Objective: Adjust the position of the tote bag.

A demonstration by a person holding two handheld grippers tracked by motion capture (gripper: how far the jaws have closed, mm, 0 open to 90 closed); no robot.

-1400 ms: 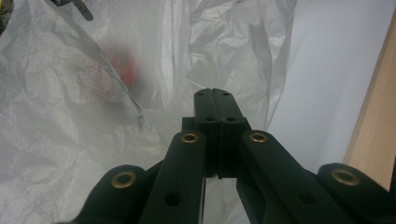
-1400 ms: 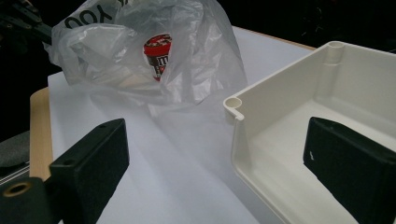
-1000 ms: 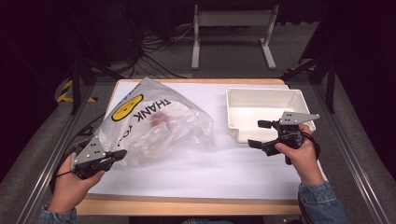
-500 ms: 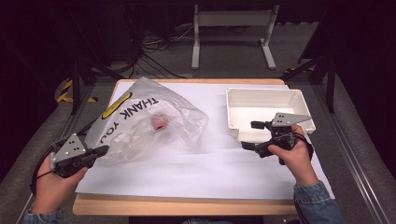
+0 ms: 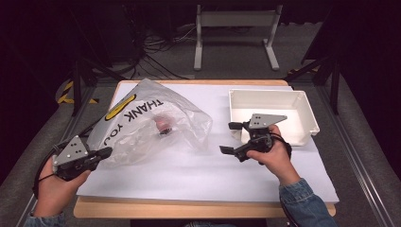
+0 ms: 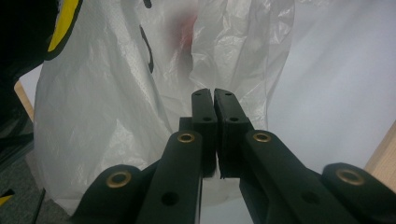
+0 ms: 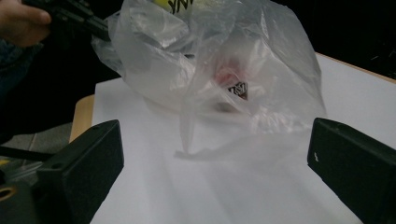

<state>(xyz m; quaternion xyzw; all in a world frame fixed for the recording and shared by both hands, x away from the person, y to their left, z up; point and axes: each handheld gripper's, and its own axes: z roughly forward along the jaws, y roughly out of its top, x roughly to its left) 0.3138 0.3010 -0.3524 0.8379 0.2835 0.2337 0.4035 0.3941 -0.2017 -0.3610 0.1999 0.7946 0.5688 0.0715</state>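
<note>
The plastic bag [image 5: 151,125] lay on the table's [image 5: 203,175] left half, thin, soft and probably slippery. The left gripper [image 5: 105,152] pinched its near edge tightly; the right gripper [image 5: 228,138] was wide open, holding nothing, and its loose right edge seemed best to grasp.

Bag [image 5: 142,125] is thin crinkly see-through plastic, kinda glossy. Bench [image 5: 189,210] has a wood edge under smooth matt white sheeting. Tray [image 5: 302,106] looks like matt white plastic; jaws are matt black.

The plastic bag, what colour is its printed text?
Black letters on the plastic bag, best seen in the high view.
</note>
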